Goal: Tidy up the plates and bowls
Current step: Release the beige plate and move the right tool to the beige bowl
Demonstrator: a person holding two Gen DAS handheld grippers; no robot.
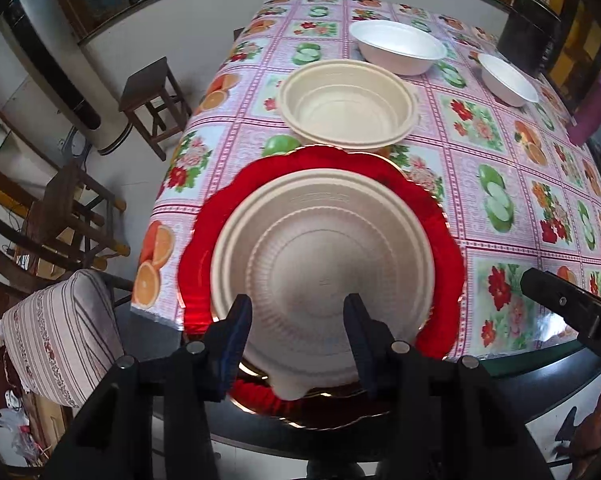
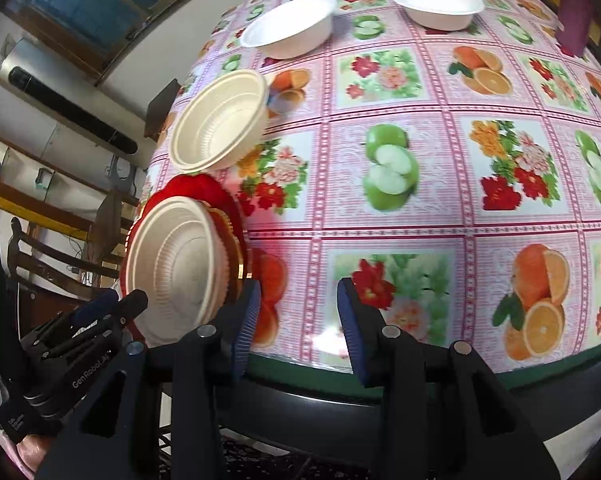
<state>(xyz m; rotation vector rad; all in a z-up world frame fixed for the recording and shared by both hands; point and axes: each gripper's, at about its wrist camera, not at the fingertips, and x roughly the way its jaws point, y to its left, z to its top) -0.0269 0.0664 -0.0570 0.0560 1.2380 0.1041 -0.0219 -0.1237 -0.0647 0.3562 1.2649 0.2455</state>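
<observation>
A cream ribbed bowl (image 1: 320, 248) sits on a red scalloped plate (image 1: 436, 220) at the table's near left edge; both also show in the right wrist view, the bowl (image 2: 176, 264) and the plate (image 2: 204, 188). My left gripper (image 1: 298, 312) is open, its fingers (image 1: 236, 320) astride the bowl's near rim. A second cream bowl (image 1: 348, 100) stands just beyond. Two white bowls (image 1: 398, 46) (image 1: 508, 78) stand farther back. My right gripper (image 2: 296, 312) is open and empty above the table's near edge, right of the plate.
The table has a fruit-and-flower cloth (image 2: 420, 160). A purple object (image 1: 592, 112) and a dark container (image 1: 528, 28) stand at the far right. A wooden stool (image 1: 152, 96) and chairs (image 1: 60, 216) stand left of the table.
</observation>
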